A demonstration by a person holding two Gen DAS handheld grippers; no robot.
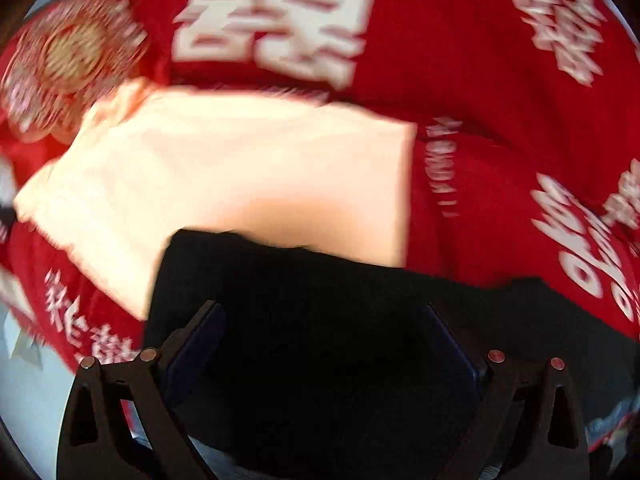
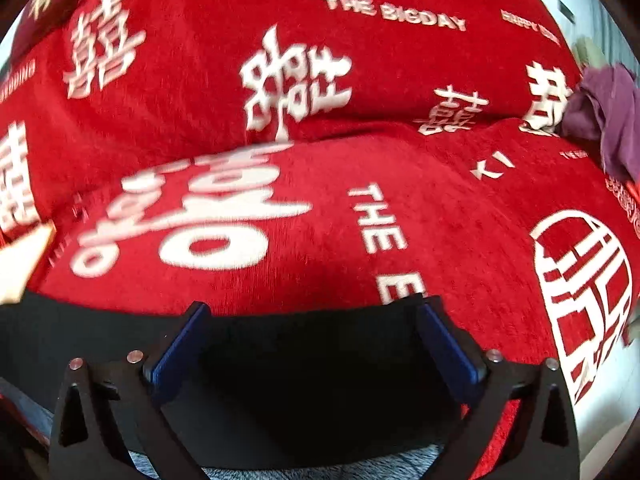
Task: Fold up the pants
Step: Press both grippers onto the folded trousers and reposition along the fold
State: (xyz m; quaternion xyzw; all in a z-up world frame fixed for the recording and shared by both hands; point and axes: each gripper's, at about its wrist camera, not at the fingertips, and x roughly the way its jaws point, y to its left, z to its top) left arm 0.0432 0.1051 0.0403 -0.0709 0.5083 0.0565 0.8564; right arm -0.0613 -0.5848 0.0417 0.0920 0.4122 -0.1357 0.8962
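While both grippers — left (image 1: 320,332), right (image 2: 312,328) — gape over smooth black pants (image 2: 300,360), a cream cloth (image 1: 240,184) (blurred) lies at 12 o'clock on plush red blanket (image 2: 360,152).

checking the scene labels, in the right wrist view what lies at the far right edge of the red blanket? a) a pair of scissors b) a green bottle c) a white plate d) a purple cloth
d: a crumpled purple cloth lies at the far right edge of the red blanket, apart from the black pants near the right gripper.
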